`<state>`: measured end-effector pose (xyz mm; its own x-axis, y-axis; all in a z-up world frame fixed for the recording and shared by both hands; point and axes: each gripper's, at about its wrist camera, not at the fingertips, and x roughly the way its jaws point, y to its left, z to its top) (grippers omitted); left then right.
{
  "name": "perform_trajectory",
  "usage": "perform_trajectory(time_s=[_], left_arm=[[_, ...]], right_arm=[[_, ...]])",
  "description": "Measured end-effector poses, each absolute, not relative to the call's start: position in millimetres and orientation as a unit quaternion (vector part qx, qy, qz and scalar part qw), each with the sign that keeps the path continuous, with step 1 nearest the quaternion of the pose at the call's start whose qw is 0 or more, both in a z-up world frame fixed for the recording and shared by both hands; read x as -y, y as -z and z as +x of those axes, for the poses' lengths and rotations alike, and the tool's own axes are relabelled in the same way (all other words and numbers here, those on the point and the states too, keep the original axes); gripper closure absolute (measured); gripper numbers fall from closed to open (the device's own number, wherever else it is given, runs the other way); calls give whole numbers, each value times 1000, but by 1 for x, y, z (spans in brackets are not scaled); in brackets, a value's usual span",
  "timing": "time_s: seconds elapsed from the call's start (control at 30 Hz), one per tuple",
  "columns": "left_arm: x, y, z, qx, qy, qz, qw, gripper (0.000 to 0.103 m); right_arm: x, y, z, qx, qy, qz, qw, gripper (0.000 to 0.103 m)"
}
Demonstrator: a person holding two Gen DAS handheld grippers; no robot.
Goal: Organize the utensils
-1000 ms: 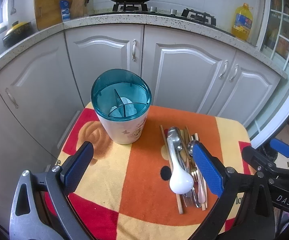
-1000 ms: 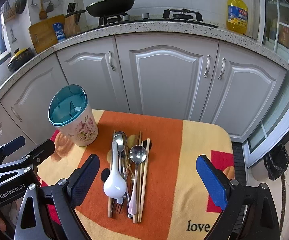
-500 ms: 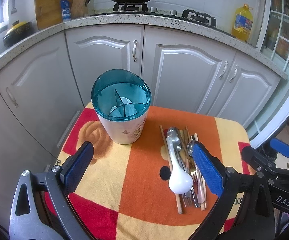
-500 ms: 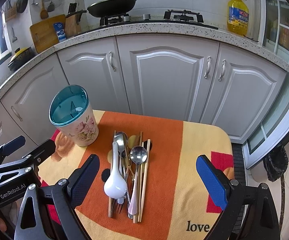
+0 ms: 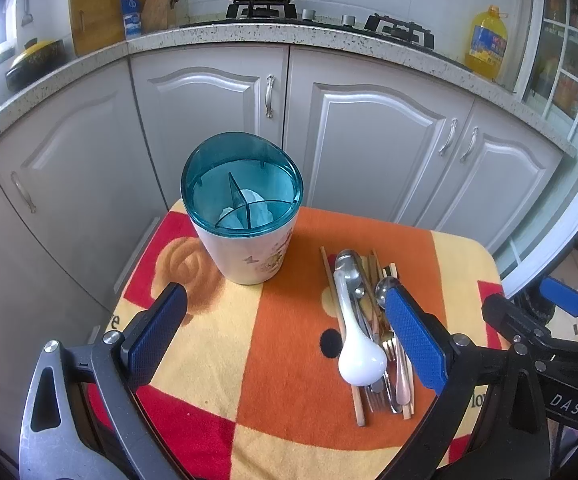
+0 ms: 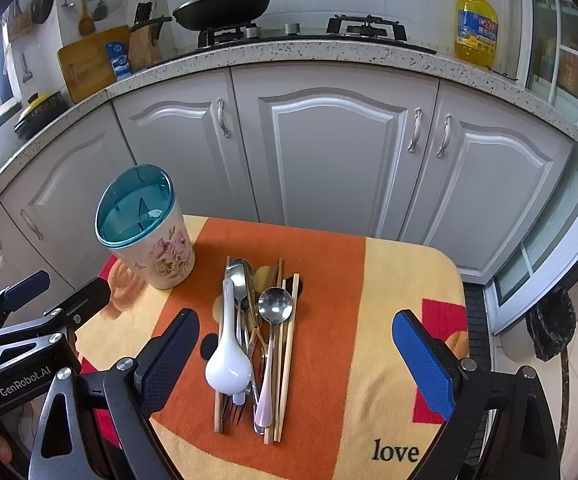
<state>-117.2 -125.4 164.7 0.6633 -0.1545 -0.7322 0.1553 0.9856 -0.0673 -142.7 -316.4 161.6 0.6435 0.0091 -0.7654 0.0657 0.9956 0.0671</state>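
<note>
A floral utensil holder (image 5: 245, 216) with a teal divided top stands upright at the table's back left; it also shows in the right wrist view (image 6: 147, 228). A pile of utensils (image 6: 255, 344) lies to its right: a white ceramic spoon (image 6: 227, 364), metal spoons (image 6: 275, 308), a fork and wooden chopsticks (image 6: 285, 364). The pile also shows in the left wrist view (image 5: 369, 336). My left gripper (image 5: 285, 336) is open and empty above the table's front. My right gripper (image 6: 297, 356) is open and empty, with the pile just inside its left finger.
The small table is covered by an orange, yellow and red cloth (image 6: 389, 280). Grey kitchen cabinets (image 6: 329, 152) stand close behind it, under a speckled counter with a stove and pan (image 6: 225, 4). A black bin bag (image 6: 549, 324) sits on the floor at the right.
Both views have shifted only very slightly. The utensils and the holder have not moved, and both grippers stay open.
</note>
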Motion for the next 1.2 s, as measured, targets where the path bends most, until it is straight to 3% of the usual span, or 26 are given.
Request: perform_trajectory(time_s=[0.57, 0.67, 0.73, 0.9, 1.03, 1.2], left_arm=[[107, -139, -100, -445, 90, -34, 890, 3], [109, -127, -95, -461, 100, -45, 880, 7], [114, -118, -92, -475, 110, -40, 872, 22], [133, -98, -83, -497, 125, -18, 859, 26], [143, -86, -71, -501, 127, -15, 856, 26], [152, -69, -52, -518, 134, -15, 845, 35]], right_arm=[[330, -131, -137, -456, 6, 49, 889, 6], [333, -114, -133, -466, -9, 61, 883, 7], [335, -103, -131, -470, -11, 65, 880, 9], [342, -73, -117, -500, -43, 104, 859, 34], [344, -61, -99, -504, -56, 110, 855, 44], [348, -46, -69, -509, -94, 129, 846, 54]])
